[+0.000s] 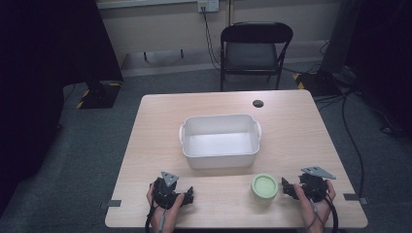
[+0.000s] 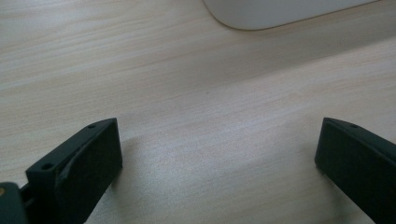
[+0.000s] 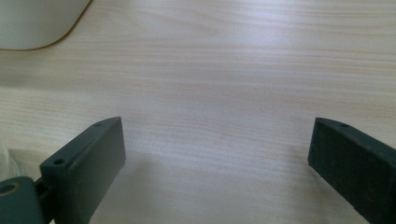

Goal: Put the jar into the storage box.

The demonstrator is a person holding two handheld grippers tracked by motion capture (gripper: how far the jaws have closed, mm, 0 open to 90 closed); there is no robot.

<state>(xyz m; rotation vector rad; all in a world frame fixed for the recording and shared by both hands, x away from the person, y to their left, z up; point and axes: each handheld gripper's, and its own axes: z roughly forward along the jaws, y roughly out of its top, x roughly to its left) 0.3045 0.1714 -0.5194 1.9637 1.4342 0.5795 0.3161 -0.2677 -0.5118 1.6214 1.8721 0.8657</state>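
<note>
On the worktop (image 1: 301, 126), our right gripper (image 1: 290, 188), jaws wide and empty like the left gripper (image 1: 187, 194), sat just right of the green cup (image 1: 265, 186).

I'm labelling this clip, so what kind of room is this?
Probably a lab or office room set up for recording: a plain wooden table on grey carpet, a folding chair by the wall, cables trailing over the floor, and a white tub.

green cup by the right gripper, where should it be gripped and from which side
Grip the green cup across its round wall just below the rim, coming in sideways with the right gripper, which sits open beside it. It stands upright, so opposite sides are probably easiest to pinch.
</note>
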